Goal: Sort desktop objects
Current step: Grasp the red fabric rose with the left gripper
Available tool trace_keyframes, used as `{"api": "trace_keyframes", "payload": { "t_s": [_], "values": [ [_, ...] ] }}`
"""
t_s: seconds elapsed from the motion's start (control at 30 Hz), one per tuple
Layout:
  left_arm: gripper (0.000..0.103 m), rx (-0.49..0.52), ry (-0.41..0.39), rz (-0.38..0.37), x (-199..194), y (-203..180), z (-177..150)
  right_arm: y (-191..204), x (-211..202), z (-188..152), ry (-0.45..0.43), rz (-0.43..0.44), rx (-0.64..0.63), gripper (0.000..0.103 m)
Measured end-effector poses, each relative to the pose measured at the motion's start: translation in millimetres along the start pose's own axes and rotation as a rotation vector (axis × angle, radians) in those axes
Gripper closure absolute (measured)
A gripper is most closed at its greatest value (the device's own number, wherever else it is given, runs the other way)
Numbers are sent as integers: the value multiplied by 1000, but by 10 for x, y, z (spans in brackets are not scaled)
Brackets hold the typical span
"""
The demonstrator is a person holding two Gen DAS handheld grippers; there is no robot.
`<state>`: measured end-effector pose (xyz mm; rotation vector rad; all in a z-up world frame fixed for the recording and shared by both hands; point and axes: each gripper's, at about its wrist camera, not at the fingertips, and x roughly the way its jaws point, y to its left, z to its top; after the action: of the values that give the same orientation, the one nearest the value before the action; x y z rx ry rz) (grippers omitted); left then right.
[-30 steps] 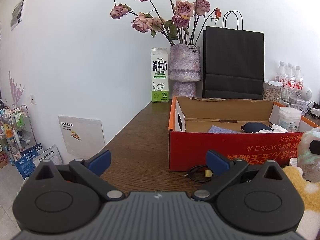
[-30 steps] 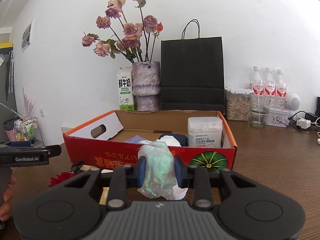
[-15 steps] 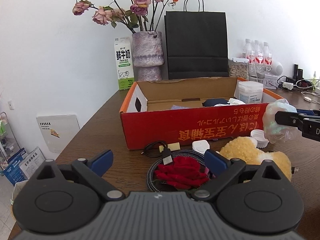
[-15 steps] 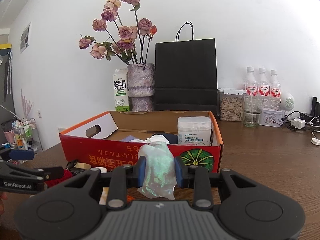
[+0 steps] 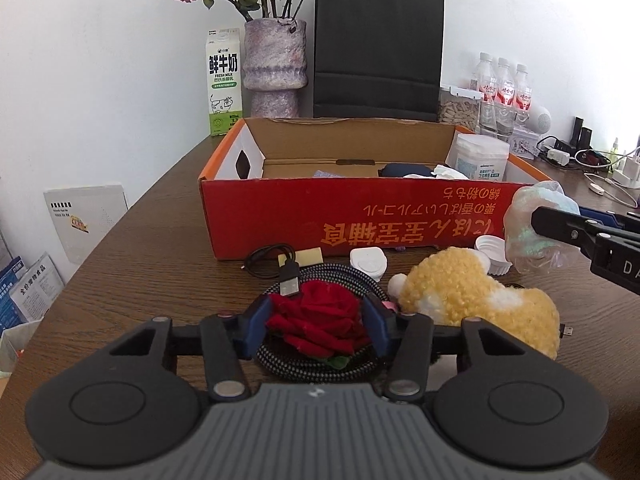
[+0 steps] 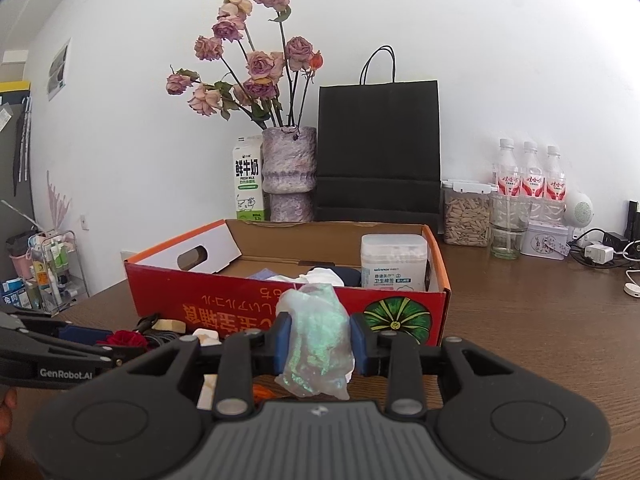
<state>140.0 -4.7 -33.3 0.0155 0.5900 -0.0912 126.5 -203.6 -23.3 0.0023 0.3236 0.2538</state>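
Note:
A red fabric rose [image 5: 320,320] lies on a coiled braided cable [image 5: 360,280] in front of the red cardboard box [image 5: 280,216]. My left gripper [image 5: 318,316] is closing, with the rose between its blue pads and both pads touching its petals. A crumpled iridescent plastic wrapper [image 6: 316,344] hangs off the table in my right gripper [image 6: 318,340], which is shut on it. Seen from the left wrist, that wrapper [image 5: 528,232] floats to the right of the box front. In the right wrist view the left gripper [image 6: 60,344] and the rose [image 6: 124,338] sit low at the left.
A yellow plush toy [image 5: 460,292], white caps [image 5: 368,260] and a thin black cable [image 5: 264,260] lie by the box. Inside it stand a swab tub [image 6: 394,260] and cloths. Behind are a milk carton [image 5: 224,84], vase [image 5: 274,68], black bag [image 5: 378,48] and bottles [image 6: 528,178].
The left wrist view swung from the table's left end round to the box front and tipped down. Its jaws went from wide apart to closed around the rose. The right gripper kept its wrapper.

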Motion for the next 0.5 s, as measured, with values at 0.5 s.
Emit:
{"api": "trace_keyframes", "payload": {
  "t_s": [0.5],
  "values": [
    [73, -58, -46, -32, -184, 53, 20, 19, -12, -7, 1, 3, -9, 73]
  ]
}}
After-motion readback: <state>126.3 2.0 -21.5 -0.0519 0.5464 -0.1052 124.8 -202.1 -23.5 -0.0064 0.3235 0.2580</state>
